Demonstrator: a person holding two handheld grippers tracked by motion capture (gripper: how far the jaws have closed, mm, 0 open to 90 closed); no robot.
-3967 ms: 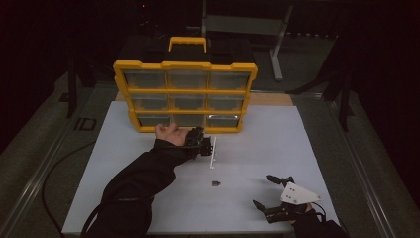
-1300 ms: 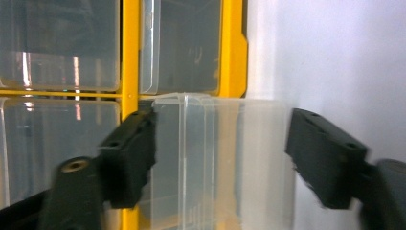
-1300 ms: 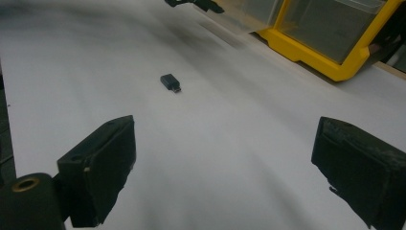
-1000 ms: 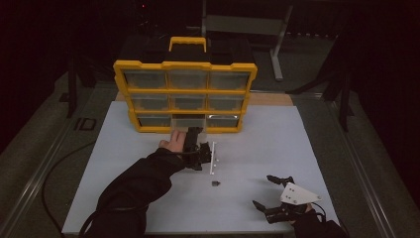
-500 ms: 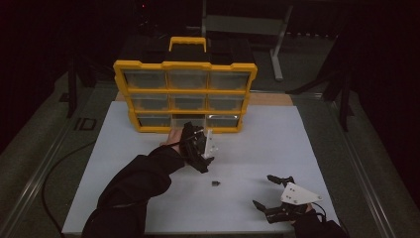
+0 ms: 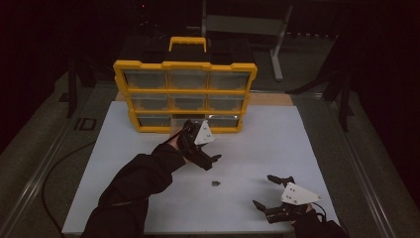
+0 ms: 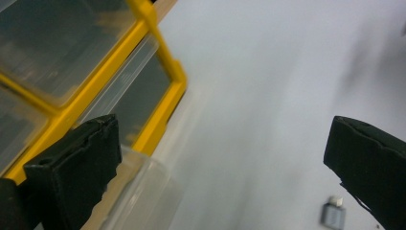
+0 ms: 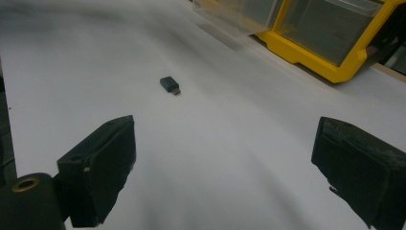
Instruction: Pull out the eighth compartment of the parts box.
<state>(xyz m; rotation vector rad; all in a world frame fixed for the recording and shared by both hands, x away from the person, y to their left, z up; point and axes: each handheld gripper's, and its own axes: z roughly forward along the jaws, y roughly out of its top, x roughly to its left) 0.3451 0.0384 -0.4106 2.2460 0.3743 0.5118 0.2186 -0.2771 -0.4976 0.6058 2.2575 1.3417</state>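
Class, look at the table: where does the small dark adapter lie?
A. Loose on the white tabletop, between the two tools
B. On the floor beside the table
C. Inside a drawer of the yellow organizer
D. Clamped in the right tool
A: the adapter lies loose on the white tabletop, apart from the open left tool and the open right tool.

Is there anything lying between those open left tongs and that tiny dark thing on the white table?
Nothing visible. The left tongs hang open just beyond the small dark adapter, with bare white table between them. The yellow drawer cabinet stands behind the tongs, away from the adapter.
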